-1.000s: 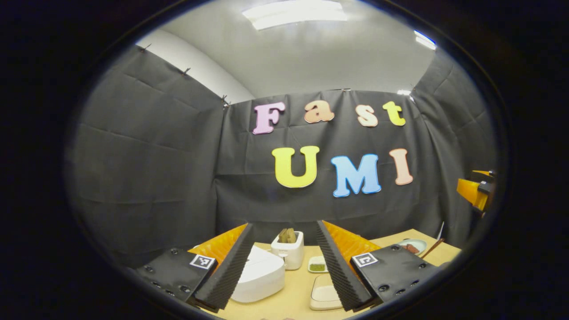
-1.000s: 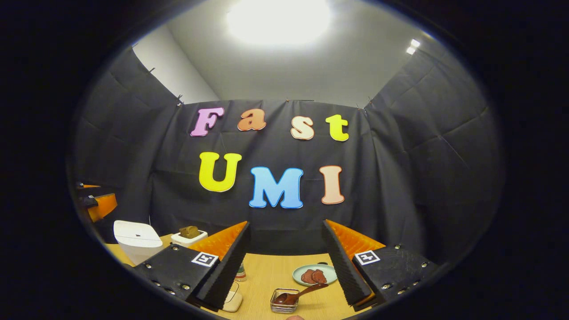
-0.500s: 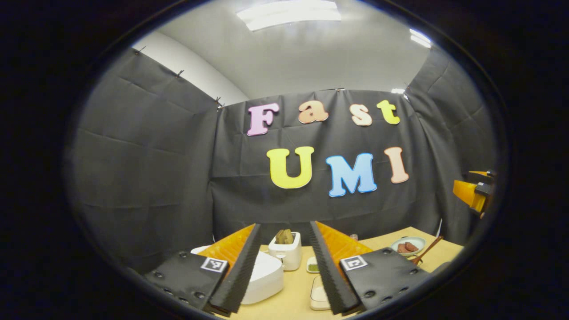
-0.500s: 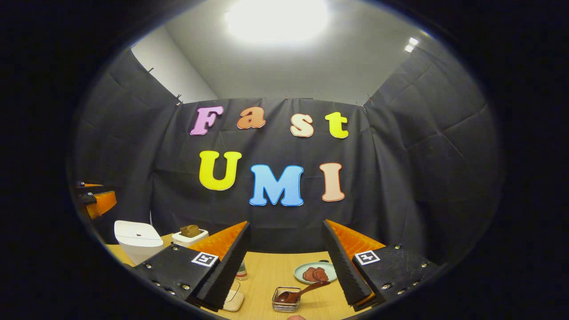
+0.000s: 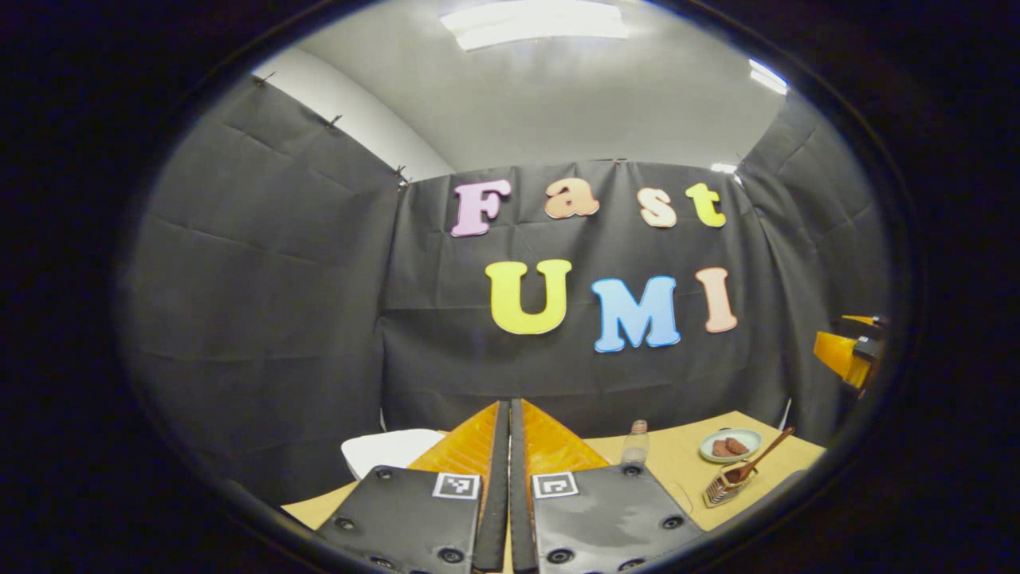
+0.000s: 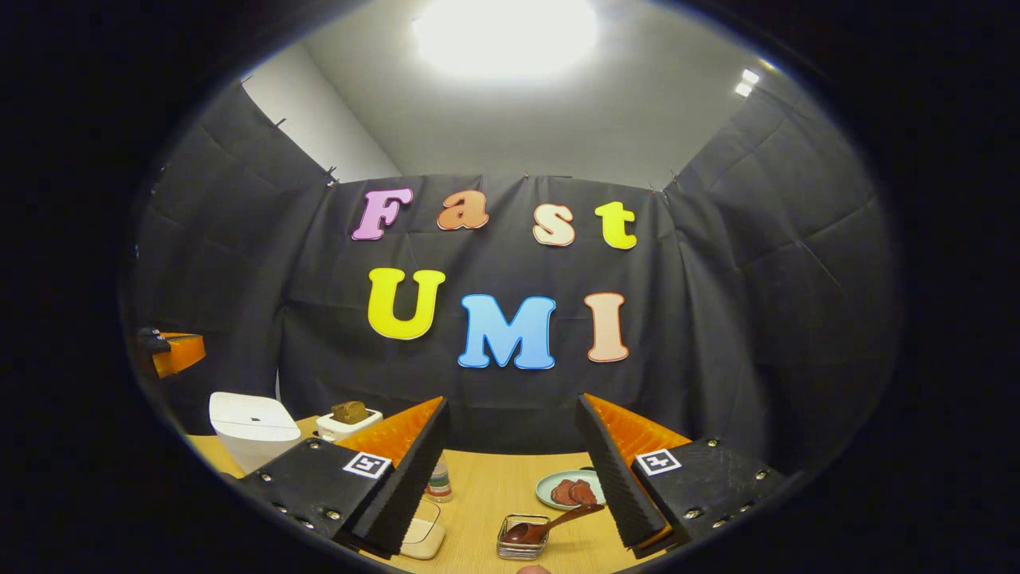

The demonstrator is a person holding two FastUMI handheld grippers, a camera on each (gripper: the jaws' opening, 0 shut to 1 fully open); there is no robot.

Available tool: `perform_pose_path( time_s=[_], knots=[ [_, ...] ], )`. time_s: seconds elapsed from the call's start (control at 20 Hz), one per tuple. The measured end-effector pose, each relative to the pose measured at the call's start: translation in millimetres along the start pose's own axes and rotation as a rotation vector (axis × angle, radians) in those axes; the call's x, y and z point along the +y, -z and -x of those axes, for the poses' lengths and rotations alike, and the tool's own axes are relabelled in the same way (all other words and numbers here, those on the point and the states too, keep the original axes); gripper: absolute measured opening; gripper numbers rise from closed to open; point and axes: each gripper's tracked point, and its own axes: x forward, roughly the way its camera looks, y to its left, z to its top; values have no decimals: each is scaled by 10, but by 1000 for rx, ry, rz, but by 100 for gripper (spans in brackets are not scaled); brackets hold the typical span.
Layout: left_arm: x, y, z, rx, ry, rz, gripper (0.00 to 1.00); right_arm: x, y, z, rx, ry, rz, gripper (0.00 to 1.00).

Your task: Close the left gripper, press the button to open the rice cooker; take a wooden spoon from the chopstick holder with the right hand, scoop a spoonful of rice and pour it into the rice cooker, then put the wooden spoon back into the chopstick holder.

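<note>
In the left gripper view, the left gripper [image 5: 510,478] has its two fingers drawn together, with only a thin seam between them and nothing caught there. It hangs above the pale wooden table [image 5: 685,466]. Just left of its fingers, the white, rounded rice cooker [image 5: 382,450] peeks out with its lid down. A small clear bottle [image 5: 635,444] stands to the right, and farther right a pale green plate of reddish slices [image 5: 731,445] sits near a wire-mesh chopstick holder [image 5: 721,488] from which a dark wooden spoon [image 5: 763,456] leans out.

In the right gripper view, the right gripper [image 6: 514,470] is spread wide, holding nothing, raised over the table. Between its fingers lie the chopstick holder [image 6: 522,546] with the wooden spoon [image 6: 550,528] resting in it, bowl down, handle slanting right. The rice cooker [image 6: 251,426] stands far left, beside a white toaster [image 6: 347,421] holding what may be bread, though it is too small to be sure. The left gripper [image 6: 171,351] shows at the left edge.
</note>
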Motion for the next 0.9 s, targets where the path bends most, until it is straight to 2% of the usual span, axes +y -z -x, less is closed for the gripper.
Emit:
perform_pose_path(
  time_s=[0.2,0.5,0.9],
  knots=[
    [152,9,-24,15,1,8,9,92,12,13,5,-2,4,96],
    [550,197,-434,55,-15,18,9,178,46,76,18,30,22,95],
    [958,763,-909,159,-3,50,9,250,64,151,38,92,54,96]
  ],
)
